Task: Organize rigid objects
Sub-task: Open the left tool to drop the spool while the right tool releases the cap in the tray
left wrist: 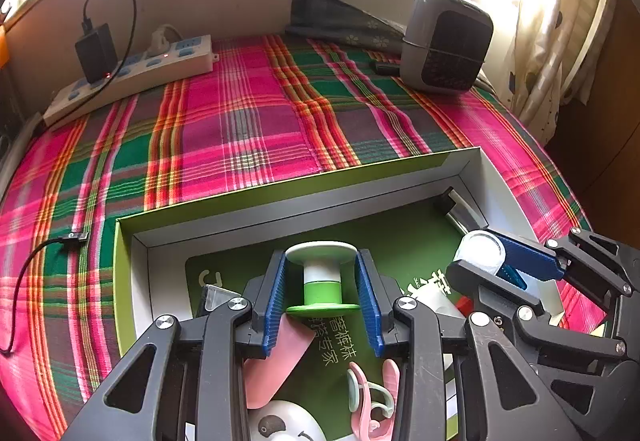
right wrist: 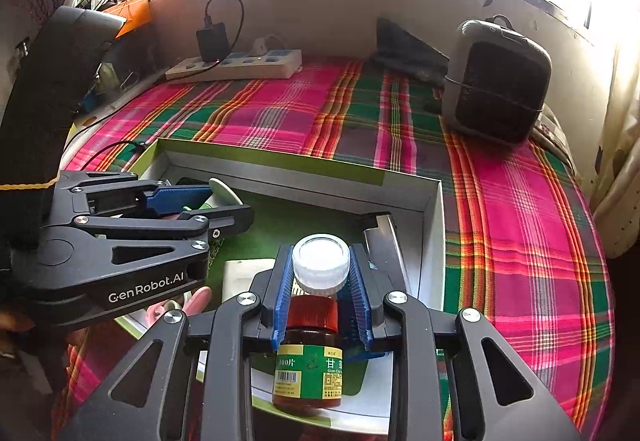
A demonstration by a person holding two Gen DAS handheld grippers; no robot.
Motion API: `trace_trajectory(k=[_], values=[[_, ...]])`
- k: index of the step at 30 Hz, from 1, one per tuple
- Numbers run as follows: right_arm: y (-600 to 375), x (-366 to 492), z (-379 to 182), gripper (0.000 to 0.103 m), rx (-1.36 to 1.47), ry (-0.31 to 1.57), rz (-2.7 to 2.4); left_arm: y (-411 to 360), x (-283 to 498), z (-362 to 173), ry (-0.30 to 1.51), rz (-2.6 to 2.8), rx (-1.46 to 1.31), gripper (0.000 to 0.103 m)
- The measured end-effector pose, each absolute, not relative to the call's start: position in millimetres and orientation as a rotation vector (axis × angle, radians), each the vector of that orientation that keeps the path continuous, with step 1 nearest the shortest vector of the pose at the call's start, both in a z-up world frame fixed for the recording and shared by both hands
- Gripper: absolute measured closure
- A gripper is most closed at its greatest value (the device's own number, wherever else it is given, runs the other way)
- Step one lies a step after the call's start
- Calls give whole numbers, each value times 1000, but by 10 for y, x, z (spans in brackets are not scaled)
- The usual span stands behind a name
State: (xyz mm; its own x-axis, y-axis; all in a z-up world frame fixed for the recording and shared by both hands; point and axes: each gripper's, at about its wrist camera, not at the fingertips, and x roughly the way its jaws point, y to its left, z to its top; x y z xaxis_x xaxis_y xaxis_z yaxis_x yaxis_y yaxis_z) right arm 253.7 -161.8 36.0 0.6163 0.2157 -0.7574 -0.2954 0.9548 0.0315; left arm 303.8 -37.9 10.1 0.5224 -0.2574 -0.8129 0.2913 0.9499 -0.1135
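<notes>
Clamping a white-and-green spool (left wrist: pixel 322 279) between its blue finger pads, the left gripper (left wrist: pixel 322 297) holds it over a shallow box (left wrist: pixel 304 193) with white walls and a lime-green outer rim. The spool's white flange points away from the camera and its green flange toward it. Beside it on the right, the right gripper (right wrist: pixel 320 281) grips a white ribbed-cap bottle (right wrist: pixel 320 261), the pads pressing on the cap's sides; the two grippers hang close together above the box.

Inside the box, on a dark green printed liner (left wrist: pixel 394 241), lie a brown pill bottle (right wrist: pixel 310 361) with a red cap and green label directly under the right gripper, a pink flat piece (left wrist: pixel 276 361), a pink-and-pale-green clip-like item (left wrist: pixel 370 397), a white rounded toy with a panda face (left wrist: pixel 280 425), and a shiny metal tool (right wrist: pixel 386 241) in the far right corner.

The box sits on a pink, green and orange plaid cloth (left wrist: pixel 240 121) covering the surface. Farther back, near the wall, rest a white power strip (left wrist: pixel 132 75) with a black adapter plugged in, a grey heater-like appliance (left wrist: pixel 446 41), and a folded dark cloth (left wrist: pixel 340 19).
</notes>
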Motion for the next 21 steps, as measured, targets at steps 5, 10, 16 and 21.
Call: trace_trajectory(k=[5, 10, 16, 21], values=[[-1602, 2528, 354, 74, -103, 859, 296, -380, 3031, 97, 968, -327, 43, 70], [-1590, 2527, 349, 74, -104, 862, 298, -381, 3026, 106, 965, -325, 44, 69], [-1594, 2520, 337, 74, -95, 868, 305, -366, 3008, 132, 960, -326, 40, 64], [-1595, 2506, 333, 74, -94, 867, 297, -359, 2975, 162, 953, -326, 37, 63]])
